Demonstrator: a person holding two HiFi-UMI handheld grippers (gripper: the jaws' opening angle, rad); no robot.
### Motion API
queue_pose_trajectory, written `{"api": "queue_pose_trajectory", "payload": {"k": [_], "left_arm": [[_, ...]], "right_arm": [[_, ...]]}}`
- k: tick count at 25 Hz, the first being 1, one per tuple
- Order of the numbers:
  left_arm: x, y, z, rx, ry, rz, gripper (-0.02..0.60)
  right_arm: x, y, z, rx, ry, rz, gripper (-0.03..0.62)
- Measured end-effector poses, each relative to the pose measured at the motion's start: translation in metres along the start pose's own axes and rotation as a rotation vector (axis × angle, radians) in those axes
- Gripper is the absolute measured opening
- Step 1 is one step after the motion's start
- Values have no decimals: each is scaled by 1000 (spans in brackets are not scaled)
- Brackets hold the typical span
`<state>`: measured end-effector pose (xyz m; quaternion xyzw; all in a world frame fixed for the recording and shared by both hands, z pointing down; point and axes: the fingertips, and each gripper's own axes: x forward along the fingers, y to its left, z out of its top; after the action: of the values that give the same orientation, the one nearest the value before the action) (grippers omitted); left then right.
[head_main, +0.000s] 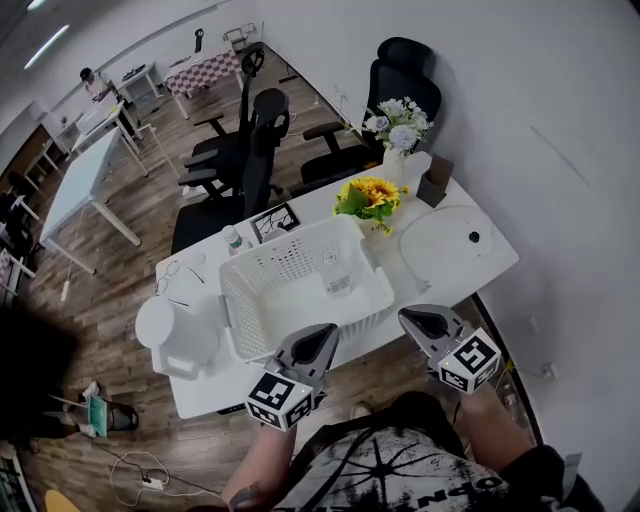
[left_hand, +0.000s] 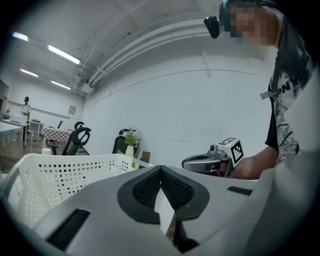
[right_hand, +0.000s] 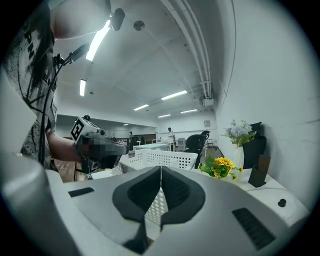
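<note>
Place: we take this for an open-plan office.
Seating: we see black swivel chairs (head_main: 250, 150) behind the white bench (head_main: 200, 388).
Room: we count more white tables (head_main: 75, 185) on wood-look floor (head_main: 110, 290), with strip lights (right_hand: 97, 40) overhead.

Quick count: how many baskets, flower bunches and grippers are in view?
White perforated plastic baskets: 1
Flower bunches: 2, yellow sunflowers and white flowers in a white vase
Grippers: 2, left gripper and right gripper, both shut
Total: 5

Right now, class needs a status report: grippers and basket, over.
Left gripper and right gripper shut, empty. White basket upright, just ahead. Sunflowers beyond it.
</note>
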<state>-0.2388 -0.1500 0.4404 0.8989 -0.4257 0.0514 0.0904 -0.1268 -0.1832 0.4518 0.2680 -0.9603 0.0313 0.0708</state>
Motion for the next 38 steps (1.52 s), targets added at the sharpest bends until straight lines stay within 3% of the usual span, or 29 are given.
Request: {"api": "queue_pose_trajectory", "payload": {"k": [10,13,18,27,38], "left_arm": [[-2,6,12,-24,-19,56,9],[1,-1,23,-21,2,22,9],[11,5,50,66,50,27,11],[47,44,58,191,235,36,20],[103,110,0,219,459,80,160]], "right_arm": [[14,-13,1,-5,21,74,21],[16,-20,3,-9,23,109,21],[16,-33,4,-8,26,143,21],[5,-69,2,11,27,123,21],[-11,-108,-15,42,54,48,21]]}}
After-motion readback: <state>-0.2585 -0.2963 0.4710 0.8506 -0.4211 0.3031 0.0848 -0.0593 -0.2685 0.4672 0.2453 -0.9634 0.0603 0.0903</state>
